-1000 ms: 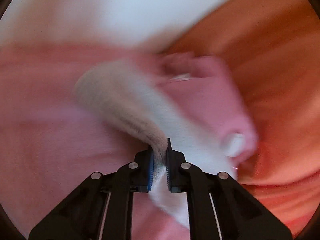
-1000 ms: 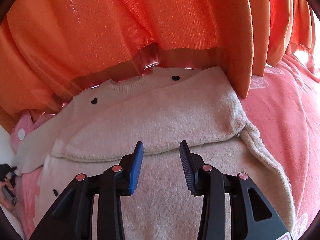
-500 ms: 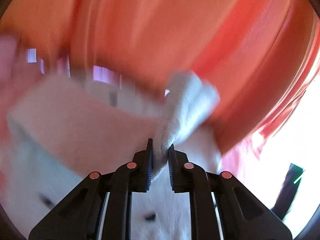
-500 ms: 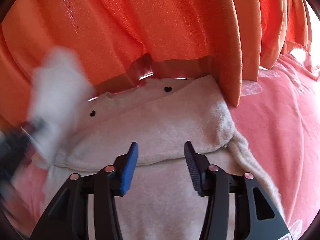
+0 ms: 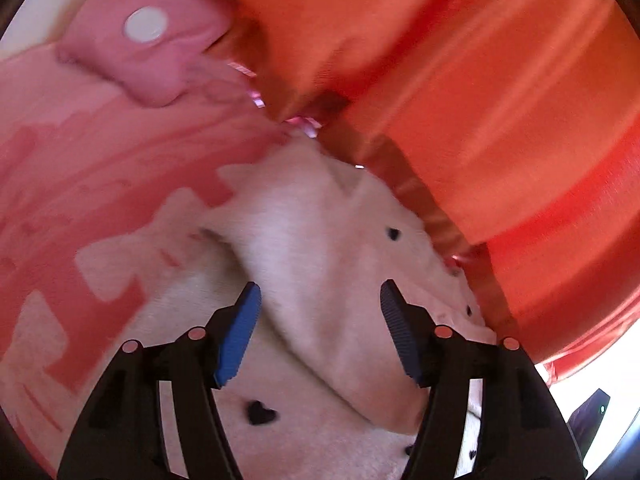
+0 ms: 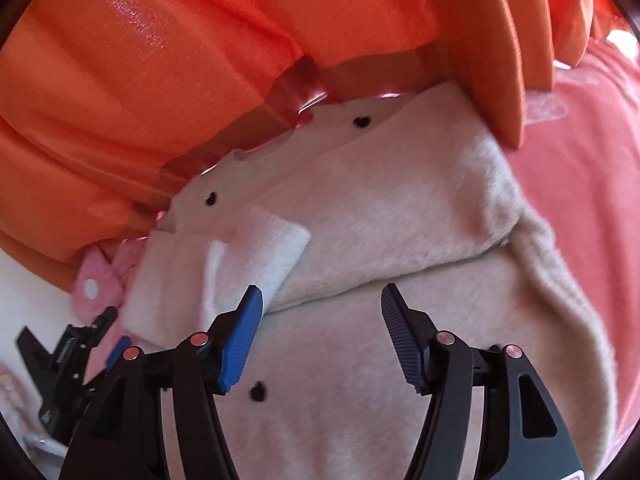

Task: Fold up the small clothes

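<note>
A fuzzy cream knit sweater with small black heart motifs [image 6: 400,240] lies spread on a soft pink blanket with pale blocky patches [image 5: 80,184], its nap short and brushed, its edges rounded and thick. In the right wrist view one sleeve is folded across the chest as a broad flat band, its lower edge forming a long crease just ahead of the claw tips. A second sleeve, whiter and ending in a squared ribbed cuff [image 6: 276,240], lies diagonally over the sweater's left part, overlapping the end of that band. The ribbed neckline sits at the far edge of the sweater, right against the hem of a pleated orange curtain of thin, slightly shiny woven cloth [image 6: 160,60], which hangs in deep vertical folds behind the sweater.

The right claw [image 6: 322,320] hovers above the sweater's lower body with its black ribbed pad and blue pad set wide apart, holding nothing. The left claw [image 5: 320,316] is likewise spread wide and empty, poised over the diagonal sleeve, a black heart just below its blue pad; in the right wrist view it appears left of the sweater.

Beyond the sweater's left shoulder lies a plush pink bow-shaped soft item with a white round spot [image 5: 148,36], near the curtain's hem. This view is somewhat motion-blurred.
</note>
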`<state>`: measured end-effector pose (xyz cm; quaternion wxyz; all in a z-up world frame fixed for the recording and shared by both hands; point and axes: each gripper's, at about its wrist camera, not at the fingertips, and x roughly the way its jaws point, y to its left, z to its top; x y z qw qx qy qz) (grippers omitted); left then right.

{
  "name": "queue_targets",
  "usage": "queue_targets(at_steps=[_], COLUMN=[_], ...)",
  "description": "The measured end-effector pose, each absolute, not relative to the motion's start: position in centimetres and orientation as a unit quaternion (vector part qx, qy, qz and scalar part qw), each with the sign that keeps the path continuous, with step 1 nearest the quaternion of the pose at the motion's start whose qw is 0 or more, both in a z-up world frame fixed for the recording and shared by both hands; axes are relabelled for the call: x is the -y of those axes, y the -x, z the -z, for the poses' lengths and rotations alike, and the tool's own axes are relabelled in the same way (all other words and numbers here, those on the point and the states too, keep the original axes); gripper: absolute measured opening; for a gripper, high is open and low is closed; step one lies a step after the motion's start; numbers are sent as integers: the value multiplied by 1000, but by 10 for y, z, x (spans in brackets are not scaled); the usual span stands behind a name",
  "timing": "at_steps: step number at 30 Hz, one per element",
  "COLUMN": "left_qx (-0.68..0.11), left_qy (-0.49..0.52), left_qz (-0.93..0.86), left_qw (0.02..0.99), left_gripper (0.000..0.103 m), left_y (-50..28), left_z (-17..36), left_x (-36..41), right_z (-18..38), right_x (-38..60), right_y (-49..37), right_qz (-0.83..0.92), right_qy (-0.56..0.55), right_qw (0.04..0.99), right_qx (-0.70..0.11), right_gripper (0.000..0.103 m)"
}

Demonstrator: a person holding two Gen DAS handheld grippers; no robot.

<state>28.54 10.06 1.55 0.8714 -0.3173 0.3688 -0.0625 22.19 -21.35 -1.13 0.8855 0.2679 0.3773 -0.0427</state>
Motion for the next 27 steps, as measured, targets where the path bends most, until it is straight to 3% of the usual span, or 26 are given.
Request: queue_targets(at_steps=[4, 10, 12, 14, 15, 19, 22, 24, 27], left_qx=[-384, -404, -406, -407, -408, -404, -405, -408, -403], left_qy=[319, 316, 314, 314, 312, 318, 320, 327, 372], left_qz=[48, 33, 29, 29, 29, 29, 30, 35, 62], left_qw=[865, 858, 858, 857, 858, 857, 856, 852, 834], left_gripper=[60, 60, 60, 60, 60, 60, 60, 60, 60], left_y=[-283, -279, -279, -280, -280, -280, -279, -278, -279], left_z=[9, 25, 27, 29, 30, 29, 30, 31, 32], left_x=[-101, -101, -102, -103, -103, -104, -104, -105, -110], right_z=[10, 17, 31, 37, 29, -9, 12, 38, 43], right_x=[186, 107, 91, 97, 112, 188, 223, 247, 267], right_y=[-228, -265, -276, -277, -272, -244, -245, -247, -240], right_qz=[41, 29, 30, 47, 44, 62, 82, 95, 64], right_qy=[-209, -37, 21, 38, -4, -154, -182, -231, -320], right_qw=[901, 929, 924, 921, 925, 933, 915, 886, 866], right_qx=[-379, -367, -380, -385, -377, -318, -351, -391, -378], right_gripper=[65, 66, 61, 14, 13, 13, 26, 29, 40])
